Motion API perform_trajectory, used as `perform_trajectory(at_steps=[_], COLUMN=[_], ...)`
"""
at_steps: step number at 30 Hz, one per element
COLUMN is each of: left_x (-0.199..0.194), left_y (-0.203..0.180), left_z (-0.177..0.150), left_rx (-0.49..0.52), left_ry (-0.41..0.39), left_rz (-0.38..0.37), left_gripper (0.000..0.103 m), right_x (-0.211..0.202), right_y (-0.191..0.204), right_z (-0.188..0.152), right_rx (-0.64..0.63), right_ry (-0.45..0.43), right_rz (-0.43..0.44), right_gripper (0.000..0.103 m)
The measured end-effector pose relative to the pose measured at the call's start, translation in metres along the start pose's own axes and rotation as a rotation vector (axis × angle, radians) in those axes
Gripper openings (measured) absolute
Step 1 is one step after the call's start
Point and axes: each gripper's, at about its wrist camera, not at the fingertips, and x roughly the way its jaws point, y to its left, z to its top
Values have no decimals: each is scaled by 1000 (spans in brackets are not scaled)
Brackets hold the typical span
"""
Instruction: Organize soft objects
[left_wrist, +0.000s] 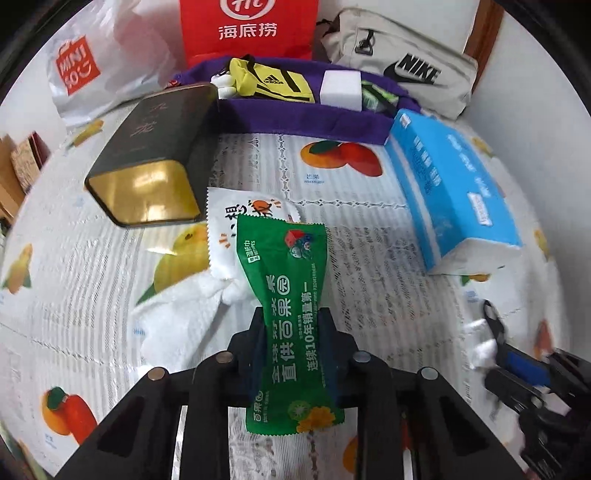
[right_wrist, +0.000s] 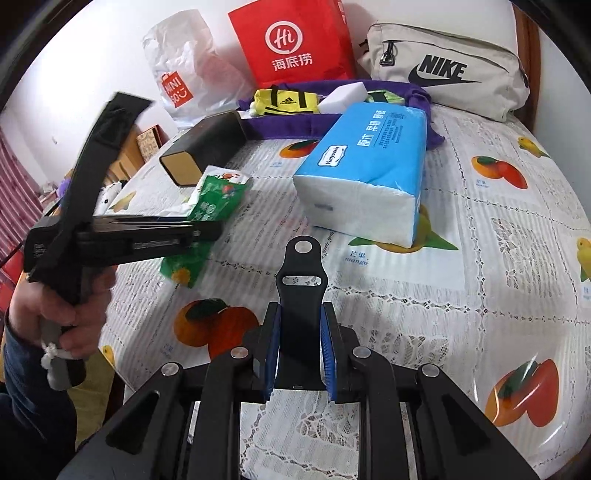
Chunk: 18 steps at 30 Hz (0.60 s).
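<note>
Left wrist view shows our left gripper (left_wrist: 293, 314) clamped on the green plastic wet-wipe packet (left_wrist: 288, 295) at frame centre, lifted for sorting. Our right gripper (right_wrist: 301, 343) pinches a black rubber watch strap (right_wrist: 301, 280). Next, we judge, carry both to the purple fabric bin (left_wrist: 295, 118) at the top.

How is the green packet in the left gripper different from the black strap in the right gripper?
The green packet is a bright, printed, crinkly wrapper; the black strap is plain and smooth, with a round stud and a slot. The packet is wider than the left gripper's closed fingers and sticks out past both ends; the strap is narrow and sticks forward from the right gripper. Shared: each is clamped lengthwise between the fingers, above the table.
</note>
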Motion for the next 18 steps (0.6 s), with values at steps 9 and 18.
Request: perform_trajectory(at_steps=[9,18], left_x=[-32,-47], left_y=[34,86], left_z=[-22,-31], left_rx=[-63,-141], left_ry=[-45,-70], left_rz=[-144,-90], left_gripper=[25,25], right_x=[10,18], right_y=[-1,-1], right_z=[3,5], right_rx=[16,23], right_ry=[19,47], right_rz=[-52,-102], right_gripper=[21,21])
